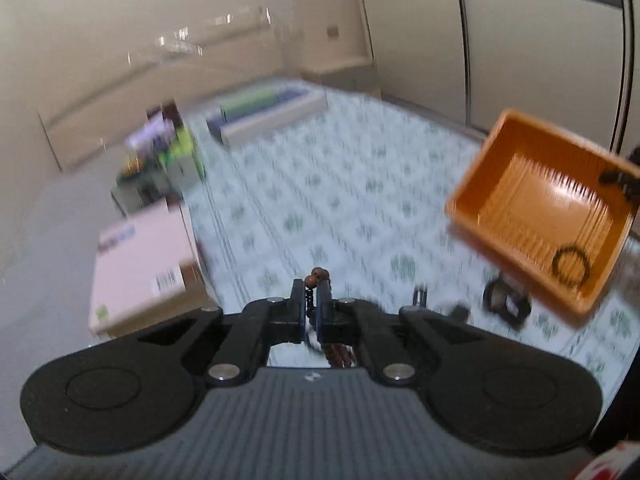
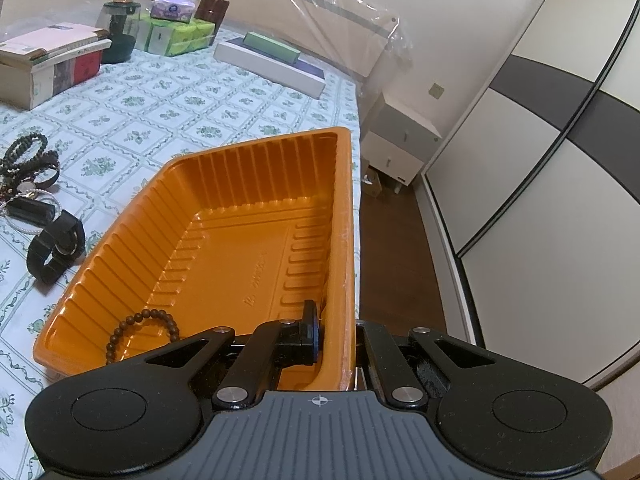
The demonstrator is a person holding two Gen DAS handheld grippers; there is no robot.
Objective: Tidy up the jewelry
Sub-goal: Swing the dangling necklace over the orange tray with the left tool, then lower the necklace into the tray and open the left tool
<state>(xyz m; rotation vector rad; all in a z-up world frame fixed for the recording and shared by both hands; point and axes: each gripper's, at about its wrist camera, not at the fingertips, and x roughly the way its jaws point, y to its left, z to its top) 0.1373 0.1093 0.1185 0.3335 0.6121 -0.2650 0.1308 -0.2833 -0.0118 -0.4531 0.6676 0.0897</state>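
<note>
My left gripper (image 1: 311,292) is shut on a brown bead bracelet (image 1: 318,276). Its beads stick out above the fingertips and hang down behind them, above the patterned bedsheet. The left wrist view is blurred. An orange plastic tray (image 2: 240,240) lies on the bed, and my right gripper (image 2: 336,332) is shut on its near right wall, one finger inside and the other outside. A dark bead bracelet (image 2: 140,330) lies in the tray's near corner. In the left wrist view the tray (image 1: 520,208) is at the right, with that bracelet (image 1: 571,266) inside.
A black watch (image 2: 56,248) and a pile of bracelets (image 2: 28,176) lie left of the tray. Boxes (image 2: 48,52), tissue packs (image 2: 172,36), a dark jar (image 2: 118,32) and a long white box (image 2: 272,64) line the far side. The bed's edge, a nightstand (image 2: 400,140) and a wardrobe are to the right.
</note>
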